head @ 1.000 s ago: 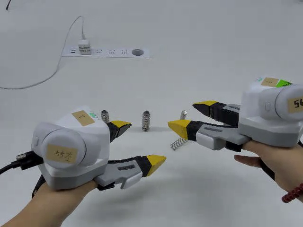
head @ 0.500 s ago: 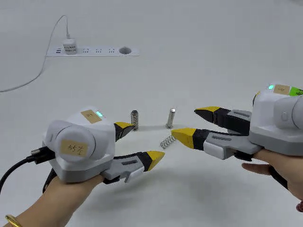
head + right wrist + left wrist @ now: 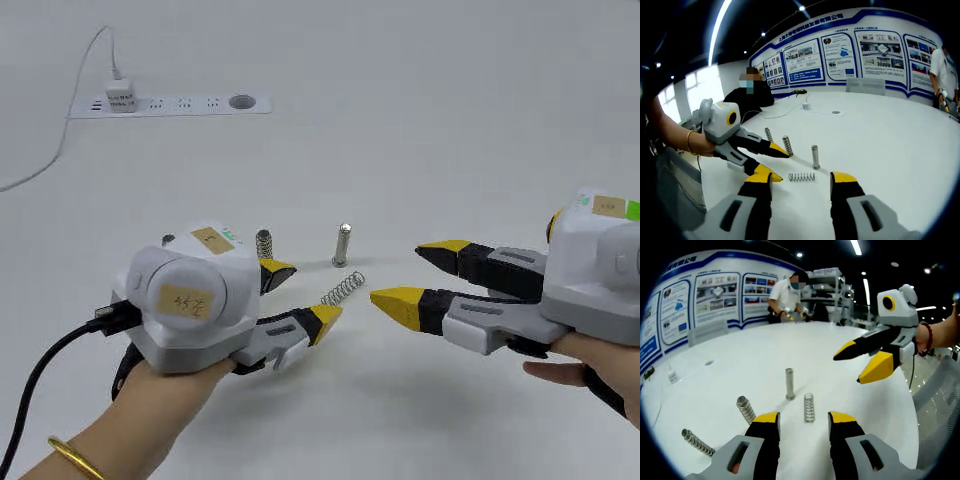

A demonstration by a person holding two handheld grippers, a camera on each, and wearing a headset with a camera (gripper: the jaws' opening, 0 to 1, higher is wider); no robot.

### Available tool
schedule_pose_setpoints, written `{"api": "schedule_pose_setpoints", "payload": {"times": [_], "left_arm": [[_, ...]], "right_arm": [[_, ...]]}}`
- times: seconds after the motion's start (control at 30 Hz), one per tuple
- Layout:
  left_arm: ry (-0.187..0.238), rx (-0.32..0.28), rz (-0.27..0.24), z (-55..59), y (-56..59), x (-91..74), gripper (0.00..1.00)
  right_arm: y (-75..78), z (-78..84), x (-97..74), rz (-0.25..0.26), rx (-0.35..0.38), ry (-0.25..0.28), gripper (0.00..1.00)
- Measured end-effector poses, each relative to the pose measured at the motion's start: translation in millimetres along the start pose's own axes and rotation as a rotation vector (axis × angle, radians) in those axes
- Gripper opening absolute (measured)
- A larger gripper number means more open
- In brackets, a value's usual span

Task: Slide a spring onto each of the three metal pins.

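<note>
A loose spring (image 3: 343,288) lies flat on the white table just in front of a bare upright metal pin (image 3: 343,244). Left of that pin stands a pin wearing a spring (image 3: 264,243); a third pin (image 3: 168,239) peeks out behind my left gripper. My left gripper (image 3: 302,295) is open, its tips just left of the loose spring. My right gripper (image 3: 398,273) is open too, a short way right of the spring. In the left gripper view the loose spring (image 3: 809,407) lies just ahead of the open left gripper (image 3: 804,419). The right gripper view has the spring (image 3: 801,177) between its open jaws (image 3: 801,179).
A white power strip (image 3: 170,103) with a plugged-in adapter and cable lies at the table's far left. A black cable (image 3: 40,375) trails from the left gripper. A person (image 3: 752,87) sits at the table's far side, and another person (image 3: 785,295) stands beyond it.
The camera has swung, shifting everything left. My right gripper has drawn back a little from the loose spring, and my left gripper has come closer to it. The spring lies where it was.
</note>
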State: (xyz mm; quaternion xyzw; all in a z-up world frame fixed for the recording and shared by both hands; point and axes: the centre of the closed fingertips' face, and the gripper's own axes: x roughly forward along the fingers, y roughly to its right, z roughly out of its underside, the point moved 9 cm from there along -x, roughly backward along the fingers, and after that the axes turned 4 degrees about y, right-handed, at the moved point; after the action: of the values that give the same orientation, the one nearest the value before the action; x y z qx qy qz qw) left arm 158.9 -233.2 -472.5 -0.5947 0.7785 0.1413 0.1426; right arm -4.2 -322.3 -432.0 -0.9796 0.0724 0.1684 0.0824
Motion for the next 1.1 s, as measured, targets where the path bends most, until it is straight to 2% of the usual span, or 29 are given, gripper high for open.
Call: {"api": "schedule_pose_setpoints", "payload": {"times": [0.23,0.53,1.1], "left_arm": [[-0.029,0.010,0.004,4.0,1.2,9.9,0.33],[-0.054,0.042,0.024,5.3,1.1,19.6,0.25],[-0.090,0.039,0.055,7.6,0.8,24.3,0.14]], "right_arm": [[0.4,7.5,-4.5,0.007,0.009,-0.010,0.47],[1.8,6.8,-6.4,0.012,0.009,0.003,0.44],[2.0,9.3,-4.9,0.025,0.033,0.006,0.43]]}}
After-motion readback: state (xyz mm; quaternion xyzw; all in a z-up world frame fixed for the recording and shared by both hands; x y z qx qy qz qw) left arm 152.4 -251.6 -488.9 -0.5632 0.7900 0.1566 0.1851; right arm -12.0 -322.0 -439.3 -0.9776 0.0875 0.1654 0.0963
